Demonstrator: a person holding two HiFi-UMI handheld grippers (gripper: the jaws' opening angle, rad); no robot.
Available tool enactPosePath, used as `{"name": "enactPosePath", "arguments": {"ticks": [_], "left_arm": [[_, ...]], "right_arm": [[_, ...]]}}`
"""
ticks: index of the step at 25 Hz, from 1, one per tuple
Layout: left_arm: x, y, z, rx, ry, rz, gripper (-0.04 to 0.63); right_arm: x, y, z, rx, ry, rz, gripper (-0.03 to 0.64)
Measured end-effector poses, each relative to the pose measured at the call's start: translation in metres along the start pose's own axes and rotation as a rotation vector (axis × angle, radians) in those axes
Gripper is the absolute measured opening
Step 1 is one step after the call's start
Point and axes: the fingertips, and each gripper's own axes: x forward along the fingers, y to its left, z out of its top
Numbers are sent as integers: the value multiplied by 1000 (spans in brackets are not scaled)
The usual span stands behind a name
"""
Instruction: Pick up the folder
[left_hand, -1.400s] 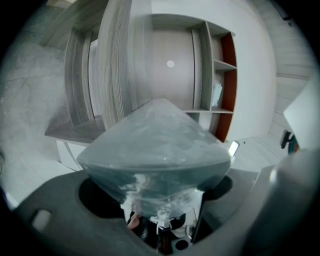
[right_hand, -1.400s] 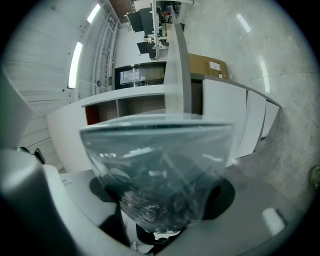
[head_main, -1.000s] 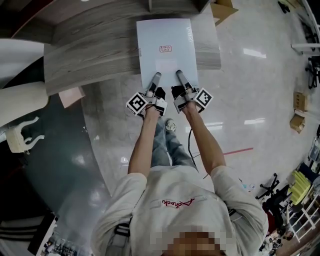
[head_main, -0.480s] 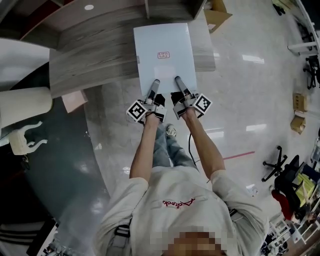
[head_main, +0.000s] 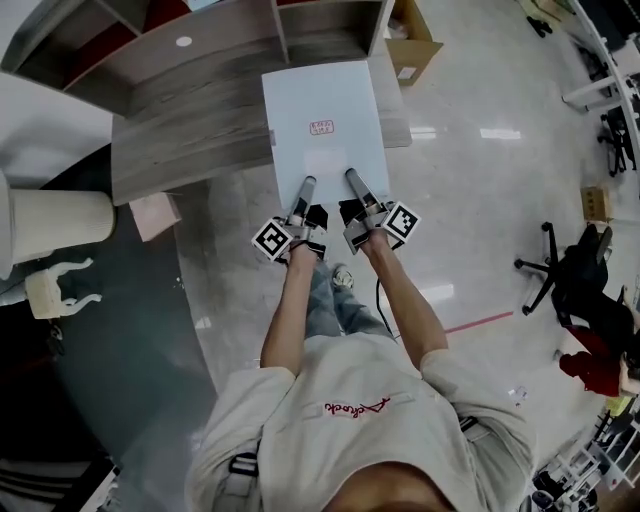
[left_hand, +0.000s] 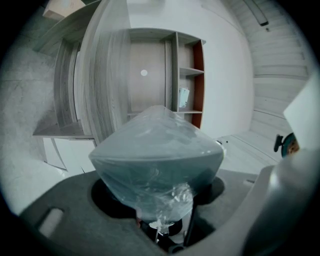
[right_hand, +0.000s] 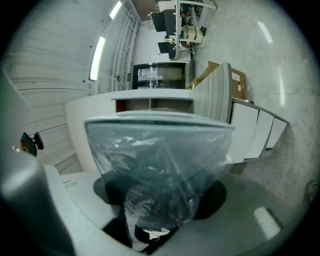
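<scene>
The folder (head_main: 322, 125) is a flat white sheet with a small red stamp, held level above the wood-grain desk (head_main: 190, 135), its near end reaching past the desk's front edge. My left gripper (head_main: 306, 185) is shut on the folder's near edge left of centre. My right gripper (head_main: 352, 177) is shut on the same edge right of centre. In the left gripper view the folder (left_hand: 157, 150) looks like a bluish translucent sheet that covers the jaws. The right gripper view shows the folder (right_hand: 160, 150) in the same way.
A shelf unit (head_main: 285, 25) stands behind the desk, with an open cardboard box (head_main: 412, 45) to its right. A pink stool (head_main: 152, 215) and a white cylinder (head_main: 50, 215) sit at the left. Office chairs (head_main: 570, 270) stand on the glossy floor at the right.
Both grippers have risen together with the folder in them. The folder now hangs further out past the desk's near edge, toward the person.
</scene>
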Motion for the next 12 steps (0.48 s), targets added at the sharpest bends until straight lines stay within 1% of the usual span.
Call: {"name": "enactPosePath", "arguments": {"ticks": [3, 12], "left_arm": [[1, -20, 2, -6, 0, 1, 282], [-14, -56, -12, 25, 12, -24, 282]], "right_arm": [[3, 21, -1, -5, 2, -3, 288], [-16, 56, -8, -17, -6, 29, 288]]}}
